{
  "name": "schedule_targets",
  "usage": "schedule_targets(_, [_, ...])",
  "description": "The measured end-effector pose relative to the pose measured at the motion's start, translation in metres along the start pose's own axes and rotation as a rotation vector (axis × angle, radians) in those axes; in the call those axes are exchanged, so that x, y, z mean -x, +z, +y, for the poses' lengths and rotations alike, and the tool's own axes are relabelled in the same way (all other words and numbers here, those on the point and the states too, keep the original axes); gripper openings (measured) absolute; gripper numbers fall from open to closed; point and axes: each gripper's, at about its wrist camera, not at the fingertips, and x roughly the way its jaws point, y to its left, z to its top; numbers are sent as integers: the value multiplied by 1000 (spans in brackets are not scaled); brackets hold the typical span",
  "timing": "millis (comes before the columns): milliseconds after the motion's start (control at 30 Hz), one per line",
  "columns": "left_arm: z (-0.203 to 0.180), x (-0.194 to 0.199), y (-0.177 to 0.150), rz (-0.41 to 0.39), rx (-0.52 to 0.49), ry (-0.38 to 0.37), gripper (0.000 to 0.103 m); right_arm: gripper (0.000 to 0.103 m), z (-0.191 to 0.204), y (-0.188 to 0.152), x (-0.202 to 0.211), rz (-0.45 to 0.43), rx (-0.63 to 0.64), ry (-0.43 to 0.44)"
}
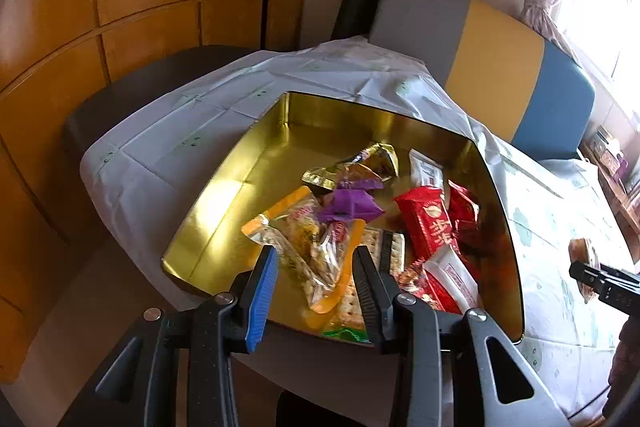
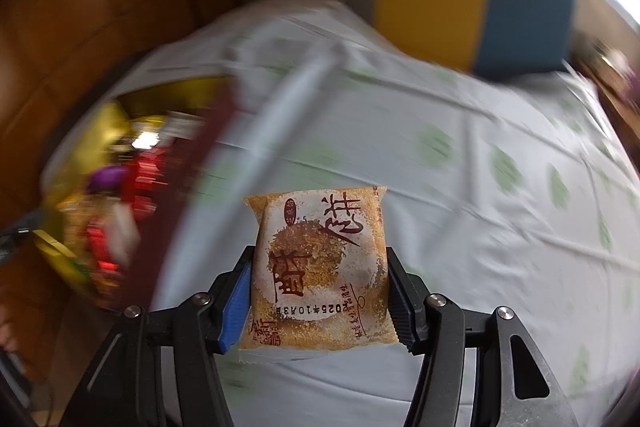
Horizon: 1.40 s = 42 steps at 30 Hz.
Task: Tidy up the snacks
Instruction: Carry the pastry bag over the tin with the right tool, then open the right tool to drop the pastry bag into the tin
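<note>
Left wrist view: the left gripper (image 1: pixel 314 269) is held over the near edge of a gold tin (image 1: pixel 224 195) standing on the bench, which is covered by a white cloth (image 1: pixel 168 131). Its fingers are seen apart, with nothing clamped between them; a clear orange-trimmed snack bag (image 1: pixel 298 239) lies in the tin below the gap. Also lying in the tin: a purple packet (image 1: pixel 348 205), a gold foil packet (image 1: pixel 360 163), red packets (image 1: pixel 430 223) and crackers (image 1: pixel 376 247). At the right edge, the right gripper (image 1: pixel 588 277) is seen above the cloth, with a brownish packet in it. A grey, yellow and blue cushion (image 1: pixel 500 75) lies beyond the bench.

Right wrist view: the fingers of the right gripper (image 2: pixel 320 295) are clamped on both sides of a pastry packet (image 2: pixel 320 267), orange-speckled with red characters, held above the cloth (image 2: pixel 460 187). The background is heavily blurred. The tin (image 2: pixel 100 131) is seen at left, well apart from the held packet.
</note>
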Motion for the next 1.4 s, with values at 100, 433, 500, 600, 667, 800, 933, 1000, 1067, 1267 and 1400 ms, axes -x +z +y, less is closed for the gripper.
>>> schedule_targets(100, [6,2,1,-7,11,7,39,60,44,15,4,-28,84,77])
schedule_targets(433, [23,-1,-2,5,45,10,39,61,148,54,-58,58,193,210])
schedule_targets(500, [23,-3,-4,14,45,5,39,61,157,55,-76,86,197,195])
schedule_targets(600, [24,-6,-7,26,46,-2,39,62,160,52,-94,123,188,191])
schedule_targets(667, [24,-7,-8,28,45,-4,39,67,157,50,-91,120,174,207])
schedule_targets(800, [24,-9,-8,30,53,-4,39,68,145,44,-72,91,164,229])
schedule_targets(933, [22,-8,-10,28,51,-8,39,68,135,33,-58,67,165,243])
schedule_targets(1000, [19,-9,-10,30,48,-10,39,60,139,28,-59,65,185,232])
schedule_targets(1067, [16,-8,-11,31,39,-13,39,32,145,27,-67,76,212,193])
schedule_targets(1267, [10,-6,-11,30,18,-14,39,20,143,31,-82,88,171,187])
schedule_targets(1400, [8,-6,-11,30,14,-10,40,20,146,31,-85,86,182,177])
